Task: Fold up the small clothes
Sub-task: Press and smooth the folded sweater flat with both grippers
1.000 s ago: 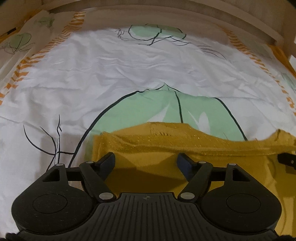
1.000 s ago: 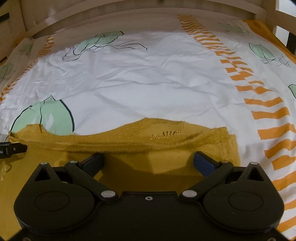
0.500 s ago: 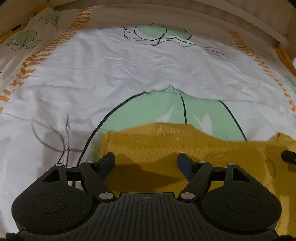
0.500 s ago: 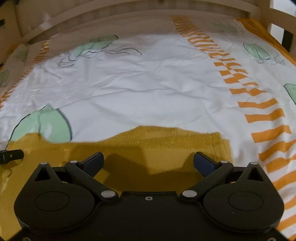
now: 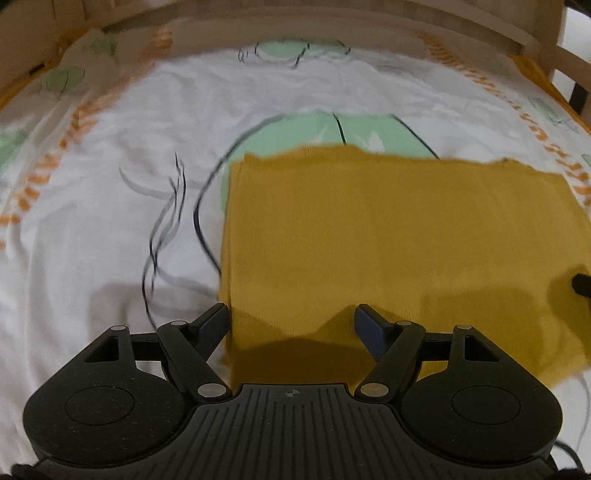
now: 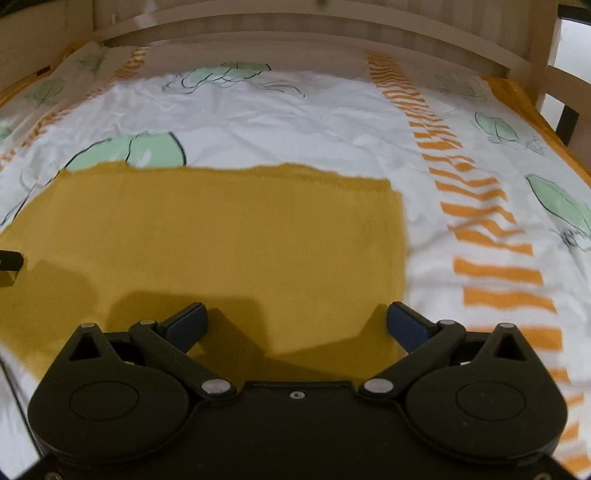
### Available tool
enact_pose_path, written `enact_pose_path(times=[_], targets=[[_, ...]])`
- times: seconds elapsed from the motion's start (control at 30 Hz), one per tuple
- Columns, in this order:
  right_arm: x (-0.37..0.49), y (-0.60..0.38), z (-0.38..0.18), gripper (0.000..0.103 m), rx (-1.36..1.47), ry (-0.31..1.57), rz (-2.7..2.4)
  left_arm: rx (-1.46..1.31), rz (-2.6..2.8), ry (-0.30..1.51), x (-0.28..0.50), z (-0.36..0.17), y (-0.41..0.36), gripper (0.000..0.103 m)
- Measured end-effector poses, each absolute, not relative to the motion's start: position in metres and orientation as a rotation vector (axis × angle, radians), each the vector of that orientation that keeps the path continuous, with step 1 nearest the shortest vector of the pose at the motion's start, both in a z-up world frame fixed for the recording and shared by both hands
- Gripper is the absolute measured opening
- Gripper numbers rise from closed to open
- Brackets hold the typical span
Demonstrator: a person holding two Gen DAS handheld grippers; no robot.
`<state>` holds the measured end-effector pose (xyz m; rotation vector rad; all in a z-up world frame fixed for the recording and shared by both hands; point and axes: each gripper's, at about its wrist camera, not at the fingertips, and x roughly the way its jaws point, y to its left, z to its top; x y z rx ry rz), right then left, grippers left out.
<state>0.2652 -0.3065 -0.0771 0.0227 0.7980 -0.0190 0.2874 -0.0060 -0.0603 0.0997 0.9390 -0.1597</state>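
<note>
A mustard-yellow knit garment (image 5: 388, 236) lies flat as a folded rectangle on the bed; it also shows in the right wrist view (image 6: 221, 236). My left gripper (image 5: 293, 323) is open and empty, hovering over the garment's near left corner. My right gripper (image 6: 295, 321) is open and empty, over the garment's near right part. The right gripper's fingertip (image 5: 581, 284) pokes in at the right edge of the left wrist view, and the left gripper's fingertip (image 6: 9, 262) shows at the left edge of the right wrist view.
The bed sheet (image 5: 110, 206) is white with green leaf prints and orange stripe bands (image 6: 491, 236). A wooden bed rail (image 6: 295, 33) runs along the far side, with posts at the right (image 6: 546, 55).
Both grippers have pulled back and up from the garment. Much more of the yellow cloth now shows, lying flat with its far edge further away. The folded-up hem seen earlier is gone.
</note>
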Motion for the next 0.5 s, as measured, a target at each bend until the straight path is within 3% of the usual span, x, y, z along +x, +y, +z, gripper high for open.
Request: enact_pose_path(times=[0.27,0.5], targets=[[0.234,-0.313,-0.085,0.103,0.131,0.817,-0.023,0.074,-0.133,0.962,0.267,-0.068,-0.004,0.076],[0.228,-0.314,-0.093,0.103,0.149,0.802,-0.026,0.064,-0.109,0.975,0.266,-0.073,-0.007,0.087]])
